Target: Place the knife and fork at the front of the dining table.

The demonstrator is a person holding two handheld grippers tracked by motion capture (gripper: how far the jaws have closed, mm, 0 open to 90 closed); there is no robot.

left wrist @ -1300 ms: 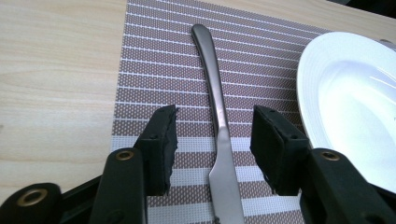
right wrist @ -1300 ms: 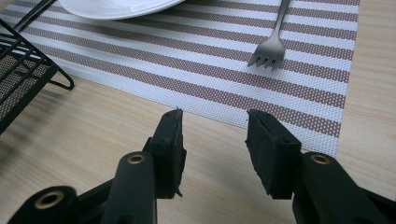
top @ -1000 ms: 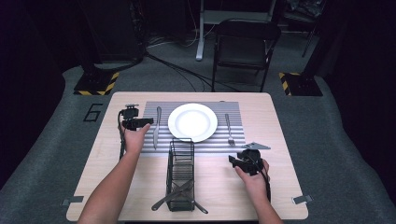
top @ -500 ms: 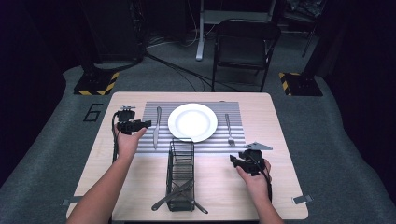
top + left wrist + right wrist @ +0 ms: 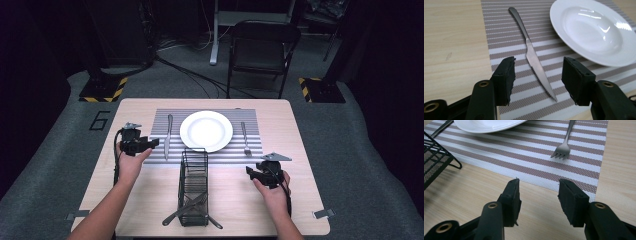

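a white plate [image 5: 206,131] sits on a placemat [image 5: 252,120] striped in white and brownish grey. the knife [image 5: 532,53] left of the plate is dark silver grey, and the fork [image 5: 565,142] on the right is the same metal tone. the table [image 5: 295,125] is pale wood grain. the near wire basket [image 5: 193,186] is black, and both the left gripper [image 5: 537,80] and right gripper [image 5: 539,201] look black, perhaps matte.

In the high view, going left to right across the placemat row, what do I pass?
Left tool → knife → plate → fork. The right tool sits nearer the person, below the fork.
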